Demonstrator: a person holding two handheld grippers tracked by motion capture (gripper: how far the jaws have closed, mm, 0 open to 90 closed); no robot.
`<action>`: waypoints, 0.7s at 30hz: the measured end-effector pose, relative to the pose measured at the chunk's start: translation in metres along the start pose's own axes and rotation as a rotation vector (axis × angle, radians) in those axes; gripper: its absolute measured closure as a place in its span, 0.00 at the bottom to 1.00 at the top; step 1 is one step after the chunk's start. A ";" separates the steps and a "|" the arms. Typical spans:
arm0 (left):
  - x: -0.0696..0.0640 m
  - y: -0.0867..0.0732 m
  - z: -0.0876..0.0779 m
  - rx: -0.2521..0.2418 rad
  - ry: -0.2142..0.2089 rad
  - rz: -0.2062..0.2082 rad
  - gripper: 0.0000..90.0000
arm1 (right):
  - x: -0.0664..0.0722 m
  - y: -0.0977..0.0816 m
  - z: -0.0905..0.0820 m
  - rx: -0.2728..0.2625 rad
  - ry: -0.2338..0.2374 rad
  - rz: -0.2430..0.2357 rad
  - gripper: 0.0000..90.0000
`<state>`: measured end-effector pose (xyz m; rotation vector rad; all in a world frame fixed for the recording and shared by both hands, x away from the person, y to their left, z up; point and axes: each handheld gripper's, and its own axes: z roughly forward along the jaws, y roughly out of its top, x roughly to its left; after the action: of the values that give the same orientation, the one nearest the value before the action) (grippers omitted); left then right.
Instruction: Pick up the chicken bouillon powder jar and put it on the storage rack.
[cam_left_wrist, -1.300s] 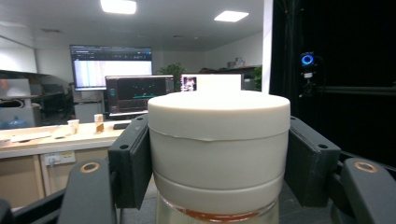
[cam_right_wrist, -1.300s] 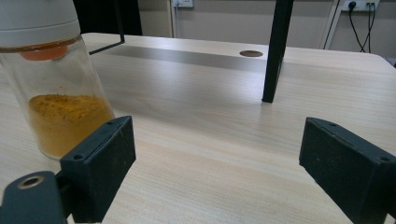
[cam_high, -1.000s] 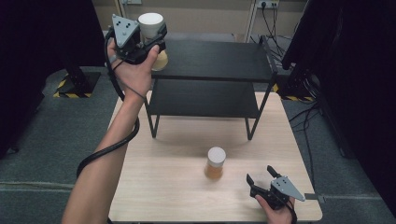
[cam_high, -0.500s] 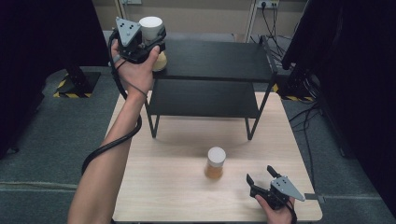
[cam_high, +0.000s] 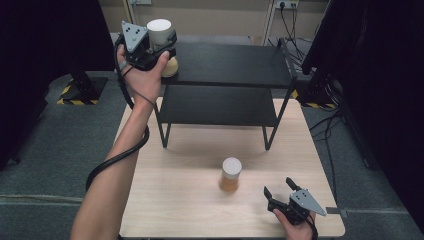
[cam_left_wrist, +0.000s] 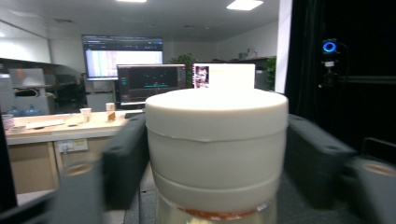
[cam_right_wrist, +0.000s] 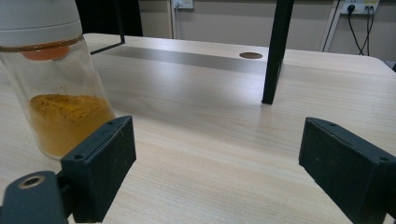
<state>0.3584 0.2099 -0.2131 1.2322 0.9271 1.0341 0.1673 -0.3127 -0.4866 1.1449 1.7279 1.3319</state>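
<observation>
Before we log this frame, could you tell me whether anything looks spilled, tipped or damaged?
Nothing stands out. The jar on the table stands upright with its lid on, and the left gripper holds the other jar upright at the shelf.

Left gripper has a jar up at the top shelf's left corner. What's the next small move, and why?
Probably lower it onto the top shelf and open. The left gripper is shut on the white-capped jar, held at the shelf's left edge; whether its base touches the shelf is unclear. The right gripper is open on the table.
</observation>
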 end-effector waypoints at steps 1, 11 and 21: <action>-0.001 0.002 -0.003 0.006 0.001 -0.005 0.18 | 0.000 0.000 0.000 0.002 0.000 0.000 0.13; -0.002 -0.002 -0.042 -0.049 -0.015 -0.056 0.06 | 0.001 0.001 0.001 0.008 0.002 -0.013 0.11; 0.001 -0.050 -0.117 -0.127 -0.050 0.013 0.09 | 0.001 0.002 0.001 0.009 0.001 -0.019 0.10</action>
<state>0.2527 0.2416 -0.2765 1.1546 0.8035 1.0523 0.1678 -0.3109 -0.4852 1.1308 1.7423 1.3148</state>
